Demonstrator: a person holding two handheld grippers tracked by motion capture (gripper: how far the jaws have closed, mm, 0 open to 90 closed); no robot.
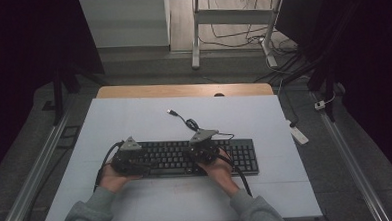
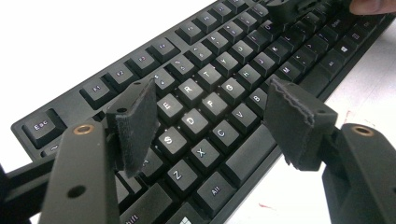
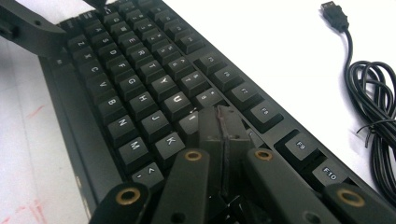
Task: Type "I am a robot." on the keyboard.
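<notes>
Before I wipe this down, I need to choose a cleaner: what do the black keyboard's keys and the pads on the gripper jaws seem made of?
The black keyboard keys look like matte moulded plastic with white printed legends and a slight sheen. The left gripper pads look like dark foam or felt, going by their fuzzy, ragged edges.

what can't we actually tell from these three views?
- Right gripper: jaws shut over the keyboard; the right gripper view hides the keys under them, so contact is unclear.
- Left gripper: jaws open above the letter keys; its left pad covers the keys behind it.
- High view: key legends too small and dim.
- USB cable: the coil is cut off by the frame edge in the right gripper view.
</notes>
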